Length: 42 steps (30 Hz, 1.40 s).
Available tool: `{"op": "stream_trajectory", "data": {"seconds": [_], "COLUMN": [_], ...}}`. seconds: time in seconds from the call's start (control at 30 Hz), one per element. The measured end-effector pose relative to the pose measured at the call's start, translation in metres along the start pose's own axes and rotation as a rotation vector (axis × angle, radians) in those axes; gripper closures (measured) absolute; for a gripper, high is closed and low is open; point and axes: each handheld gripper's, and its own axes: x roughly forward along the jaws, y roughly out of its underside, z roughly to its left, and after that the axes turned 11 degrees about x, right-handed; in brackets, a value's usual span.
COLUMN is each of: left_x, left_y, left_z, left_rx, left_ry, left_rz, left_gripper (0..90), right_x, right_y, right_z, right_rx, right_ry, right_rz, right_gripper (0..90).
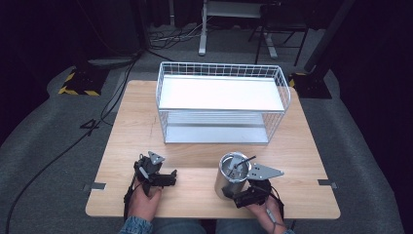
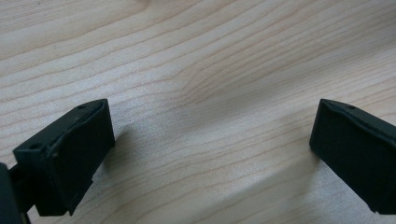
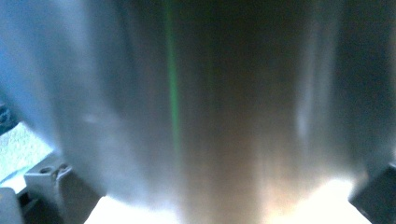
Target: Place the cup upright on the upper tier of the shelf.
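Left side first: the left gripper (image 1: 171, 176) rests low over the bare wooden table (image 1: 126, 126) near its front edge, and the left gripper view shows its two black jaws spread wide apart with nothing but wood grain between them, so it is open and idle. Centre and right: one steel canister (image 1: 233, 176) stands upright on the table near the front edge, lid off or absent, open mouth upward, with the right gripper (image 1: 233, 195) pressed against its lower wall; the right gripper view shows brushed metal close against the jaws, so the grip appears closed on the canister. Behind, well apart from it, one white wire rack (image 1: 221, 105) with two shelves stands empty. Judgement: work is at an early stage; the canister is grasped but not lifted or placed, and the move to the rack remains. Count: two grippers, one canister, one rack, two shelves, one table
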Motion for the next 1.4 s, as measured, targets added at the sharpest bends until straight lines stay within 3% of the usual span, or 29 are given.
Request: {"op": "stream_trajectory", "data": {"seconds": [0.2, 0.3, 0.43, 0.6, 0.97, 1.4], "left_x": [0.000, 0.000, 0.000, 0.000, 0.000, 0.000], "left_y": [0.000, 0.000, 0.000, 0.000, 0.000, 0.000], "left_z": [0.000, 0.000, 0.000, 0.000, 0.000, 0.000], "left_rx": [0.000, 0.000, 0.000, 0.000, 0.000, 0.000], "left_ry": [0.001, -0.001, 0.000, 0.002, 0.002, 0.001], "left_rz": [0.000, 0.001, 0.000, -0.001, -0.001, 0.000], "left_gripper": [0.4, 0.4, 0.4, 0.4, 0.4, 0.4], "right_x": [0.004, 0.005, 0.005, 0.003, 0.001, -0.018], "right_y": [0.003, 0.002, 0.001, -0.003, -0.008, -0.043], "right_z": [0.002, 0.002, 0.003, 0.008, 0.013, 0.016], "right_rx": [0.001, -0.005, -0.004, -0.061, -0.079, -0.056], "right_ry": [-0.004, -0.002, -0.003, 0.031, 0.047, 0.046], "right_rz": [-0.062, -0.066, -0.069, -0.052, -0.030, -0.064], "right_gripper": [0.0, 0.1, 1.1, 3.2, 3.5, 3.5]}}
